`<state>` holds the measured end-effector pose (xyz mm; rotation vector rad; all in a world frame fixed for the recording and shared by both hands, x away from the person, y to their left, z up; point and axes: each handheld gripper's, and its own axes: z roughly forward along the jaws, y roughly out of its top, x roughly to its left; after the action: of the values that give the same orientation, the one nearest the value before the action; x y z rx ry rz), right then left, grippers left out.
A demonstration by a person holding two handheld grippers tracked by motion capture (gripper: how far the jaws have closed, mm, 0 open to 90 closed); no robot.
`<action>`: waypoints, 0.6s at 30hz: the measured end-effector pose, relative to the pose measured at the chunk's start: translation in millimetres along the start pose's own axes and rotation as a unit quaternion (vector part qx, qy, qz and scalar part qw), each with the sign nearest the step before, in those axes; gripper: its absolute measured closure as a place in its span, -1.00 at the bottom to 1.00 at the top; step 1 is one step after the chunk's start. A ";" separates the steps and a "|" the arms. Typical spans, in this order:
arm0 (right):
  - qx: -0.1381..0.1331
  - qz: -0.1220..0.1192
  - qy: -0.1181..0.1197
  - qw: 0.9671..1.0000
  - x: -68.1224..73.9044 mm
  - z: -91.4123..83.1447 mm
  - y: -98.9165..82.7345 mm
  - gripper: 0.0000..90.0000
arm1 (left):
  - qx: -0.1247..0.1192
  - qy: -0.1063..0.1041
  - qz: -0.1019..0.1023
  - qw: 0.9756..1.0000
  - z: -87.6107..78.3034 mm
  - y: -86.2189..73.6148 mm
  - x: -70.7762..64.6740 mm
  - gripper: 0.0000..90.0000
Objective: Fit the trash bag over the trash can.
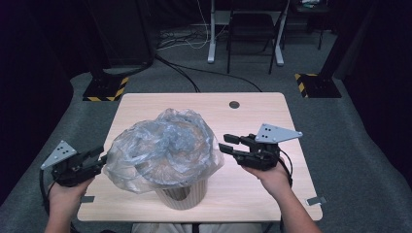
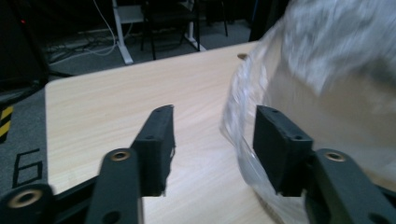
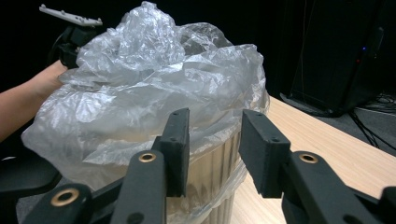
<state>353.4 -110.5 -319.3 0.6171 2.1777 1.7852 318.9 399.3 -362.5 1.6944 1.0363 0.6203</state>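
A pale wooden table (image 1: pixel 272 116) with a small round hole near its far edge stands on grey carpet, and near its front edge stands a ribbed beige bin (image 1: pixel 187 195) with a big, crinkled clear plastic bag (image 1: pixel 163 148) billowing over its mouth. The high view shows the whole layout: the bag puffed wider than the bin, with one gripper at each side of it. The right gripper view adds what the high view cannot, the bin's vertical ribs (image 3: pixel 219 163) under the draped film and the bag's glossy, creased folds (image 3: pixel 154 79). The left gripper view shows the bag's edge (image 2: pixel 243 116) blurred and milky, hanging beside one jaw. The left gripper (image 1: pixel 99 159), held low in the person's left hand (image 1: pixel 65 191) at the table's left edge, points level at the bag; its jaws are spread, nothing is pinched between them, and the film lies against the outside of one jaw. The right gripper (image 1: pixel 227 144), held in the right hand (image 1: pixel 272 177), also points level at the bag from the opposite side, its jaws parted, just short of the plastic.
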 end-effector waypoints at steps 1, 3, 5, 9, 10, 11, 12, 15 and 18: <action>0.000 0.002 -0.001 1.000 0.2 -1.3 -0.3 0.36 | -0.004 0.001 -0.002 1.000 -2.6 1.8 1.0 -0.02; -0.002 0.003 -0.001 1.000 0.2 -3.5 -1.0 0.34 | -0.016 -0.002 -0.011 1.000 -10.1 7.3 2.5 -0.11; -0.002 0.003 -0.001 1.000 1.1 -5.0 -1.6 0.30 | -0.023 -0.009 -0.010 1.000 -16.2 12.8 0.8 -0.14; -0.002 0.001 0.003 1.000 3.9 -6.7 -0.8 0.21 | -0.029 -0.022 0.004 0.999 -24.7 25.2 -9.4 -0.17; -0.004 0.000 0.006 1.000 5.4 -7.3 0.0 0.20 | -0.030 -0.025 0.008 0.999 -26.2 28.4 -12.3 -0.18; -0.005 -0.002 0.007 1.000 6.6 -7.8 0.8 0.17 | -0.031 -0.031 0.011 0.999 -27.5 31.5 -15.2 -0.19; -0.006 -0.004 0.009 1.000 7.9 -8.2 1.7 0.15 | -0.032 -0.037 0.013 0.999 -28.7 34.3 -18.5 -0.20; -0.007 -0.007 0.017 1.000 11.9 -9.7 3.6 0.10 | -0.032 -0.053 0.026 0.998 -31.0 40.5 -27.1 -0.23; -0.008 -0.006 0.026 1.000 16.3 -11.1 3.9 0.03 | -0.028 -0.072 0.037 0.996 -29.0 43.2 -35.8 -0.26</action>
<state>334.7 -111.6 -312.0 0.5593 2.1941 1.8315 292.9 377.4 -309.3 1.7079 0.8492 0.5610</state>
